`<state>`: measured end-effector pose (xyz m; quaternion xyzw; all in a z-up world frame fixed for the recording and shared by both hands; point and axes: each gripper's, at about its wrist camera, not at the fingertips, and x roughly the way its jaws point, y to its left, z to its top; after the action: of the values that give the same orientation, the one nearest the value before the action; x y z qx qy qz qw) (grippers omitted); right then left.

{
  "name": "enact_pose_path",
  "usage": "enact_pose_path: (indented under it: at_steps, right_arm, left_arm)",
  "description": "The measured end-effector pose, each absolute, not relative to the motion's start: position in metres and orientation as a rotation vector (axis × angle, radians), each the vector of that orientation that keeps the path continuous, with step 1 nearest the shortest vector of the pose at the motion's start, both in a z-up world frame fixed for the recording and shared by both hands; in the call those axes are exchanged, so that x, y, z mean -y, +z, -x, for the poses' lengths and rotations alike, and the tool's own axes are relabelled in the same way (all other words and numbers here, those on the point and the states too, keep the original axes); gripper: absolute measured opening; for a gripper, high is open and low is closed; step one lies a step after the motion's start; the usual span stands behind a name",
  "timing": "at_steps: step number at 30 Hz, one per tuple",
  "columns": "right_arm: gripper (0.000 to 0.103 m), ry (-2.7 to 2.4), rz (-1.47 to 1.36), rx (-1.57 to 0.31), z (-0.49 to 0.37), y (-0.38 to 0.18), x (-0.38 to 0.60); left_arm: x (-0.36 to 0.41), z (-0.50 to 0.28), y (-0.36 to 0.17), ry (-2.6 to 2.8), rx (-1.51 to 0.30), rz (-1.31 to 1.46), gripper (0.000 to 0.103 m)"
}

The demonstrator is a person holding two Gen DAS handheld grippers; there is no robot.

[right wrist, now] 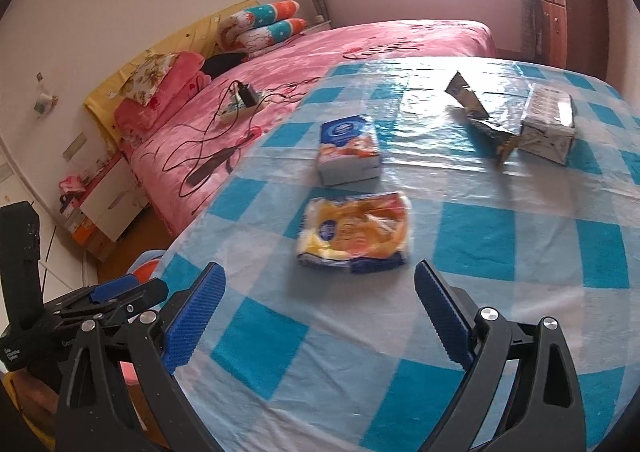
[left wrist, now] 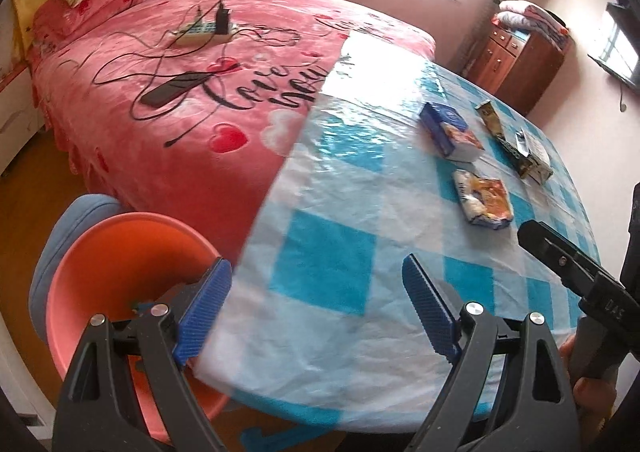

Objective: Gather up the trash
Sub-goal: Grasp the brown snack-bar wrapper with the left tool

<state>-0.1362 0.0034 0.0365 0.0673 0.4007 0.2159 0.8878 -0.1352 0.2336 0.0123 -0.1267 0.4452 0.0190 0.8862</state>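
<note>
A crumpled orange and yellow tissue pack lies on the blue checked table, just ahead of my open right gripper, whose jaws are empty. Behind it stands a blue and white tissue pack. A torn foil wrapper and a white carton lie far right. My left gripper is open and empty over the table's left edge, beside an orange bin. From the left wrist I also see the crumpled pack, the tissue pack and the carton.
A pink bed with a power strip, cables and a phone runs along the table's far left side. A brown cabinet stands by the far wall. A blue stool sits behind the bin.
</note>
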Motion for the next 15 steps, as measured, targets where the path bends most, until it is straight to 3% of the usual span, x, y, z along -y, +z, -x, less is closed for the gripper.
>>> enact_pose_path:
  at_steps: [15]
  right_arm:
    - [0.094,0.349,-0.256,-0.826,0.12,0.034,0.066]
  left_arm:
    - [-0.171,0.104,0.033,-0.06,-0.902,0.187,0.088]
